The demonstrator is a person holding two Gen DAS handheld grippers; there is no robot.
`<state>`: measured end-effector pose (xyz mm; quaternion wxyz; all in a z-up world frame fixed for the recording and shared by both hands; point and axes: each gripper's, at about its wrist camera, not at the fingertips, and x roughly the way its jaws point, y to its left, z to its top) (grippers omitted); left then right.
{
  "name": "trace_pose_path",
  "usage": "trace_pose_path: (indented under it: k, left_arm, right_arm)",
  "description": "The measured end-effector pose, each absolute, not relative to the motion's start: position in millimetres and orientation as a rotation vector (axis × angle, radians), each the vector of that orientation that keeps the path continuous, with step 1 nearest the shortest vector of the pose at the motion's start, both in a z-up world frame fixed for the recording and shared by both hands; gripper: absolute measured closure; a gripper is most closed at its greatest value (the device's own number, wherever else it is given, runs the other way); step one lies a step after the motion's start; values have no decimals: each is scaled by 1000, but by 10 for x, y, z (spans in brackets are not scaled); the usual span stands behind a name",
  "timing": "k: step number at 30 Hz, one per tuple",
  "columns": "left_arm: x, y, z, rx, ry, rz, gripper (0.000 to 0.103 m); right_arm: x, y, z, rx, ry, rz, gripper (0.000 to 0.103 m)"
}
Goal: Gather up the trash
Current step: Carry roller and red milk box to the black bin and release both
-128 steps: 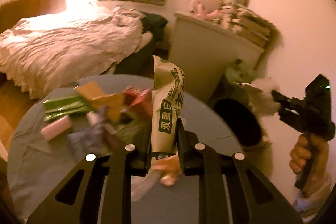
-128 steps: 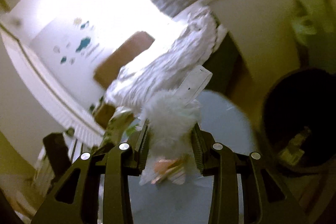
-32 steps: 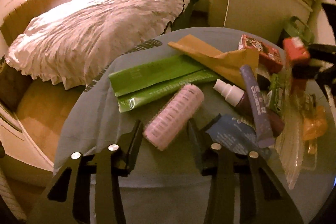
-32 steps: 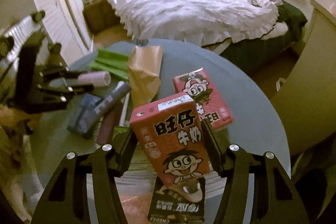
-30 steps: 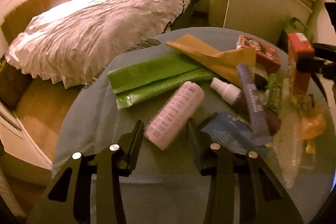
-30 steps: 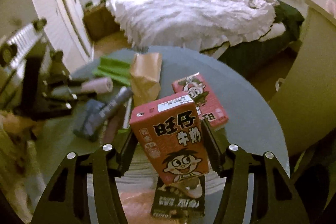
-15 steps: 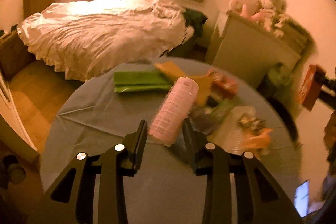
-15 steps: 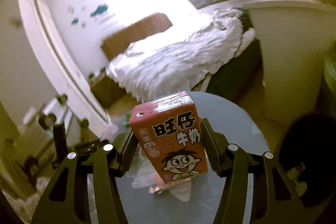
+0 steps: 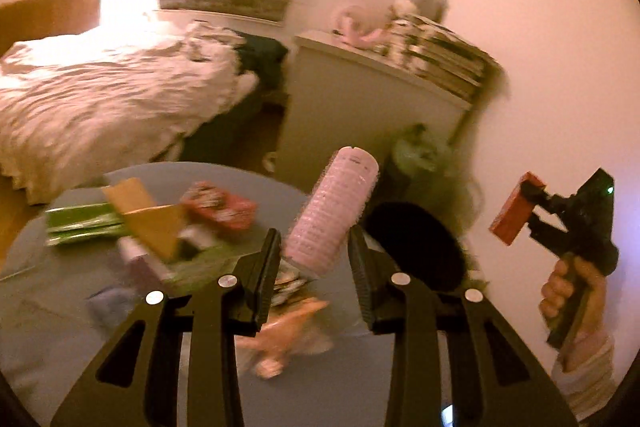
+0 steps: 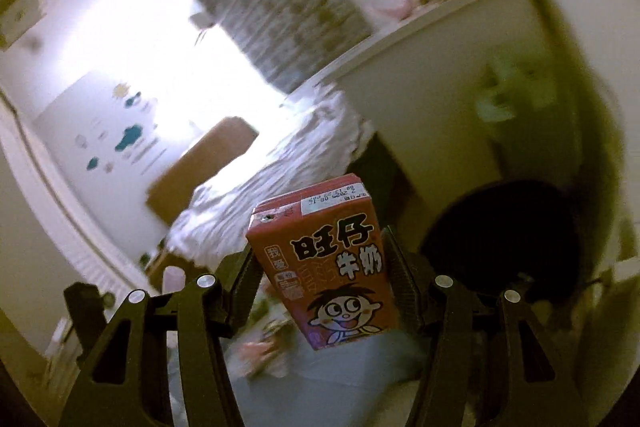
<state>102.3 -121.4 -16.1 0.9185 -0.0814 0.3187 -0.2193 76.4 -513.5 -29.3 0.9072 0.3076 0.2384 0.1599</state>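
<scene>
Pink hair roller (image 9: pixel 332 215) pinched in left gripper (image 9: pixel 314 267), above grey table (image 9: pixel 60 339). Red milk carton (image 10: pixel 328 263) clamped in right gripper (image 10: pixel 322 293), near black bin (image 10: pixel 508 239).

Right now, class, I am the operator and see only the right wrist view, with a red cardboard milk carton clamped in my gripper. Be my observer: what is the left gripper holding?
Observer: The left gripper is shut on a pink ribbed plastic hair roller, held up above the round grey table.
Operator: Is there another carton on that table?
Observer: Yes, a second red cardboard milk carton lies flat there, next to a folded brown paper bag.
Operator: What lies beyond the bag?
Observer: Green plastic packets, near the table's left edge in the left wrist view.
</scene>
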Motion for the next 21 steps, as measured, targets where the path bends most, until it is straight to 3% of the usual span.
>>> trace_pose_path:
  k: [13, 21]
  left_arm:
    - [1571, -2748, -419, -140, 731, -681, 69]
    - [1821, -3275, -711, -111, 810, -736, 69]
  right_arm:
    - [777, -5826, -859, 694, 505, 156, 45]
    - [904, -5956, -1177, 717, 545, 139, 45]
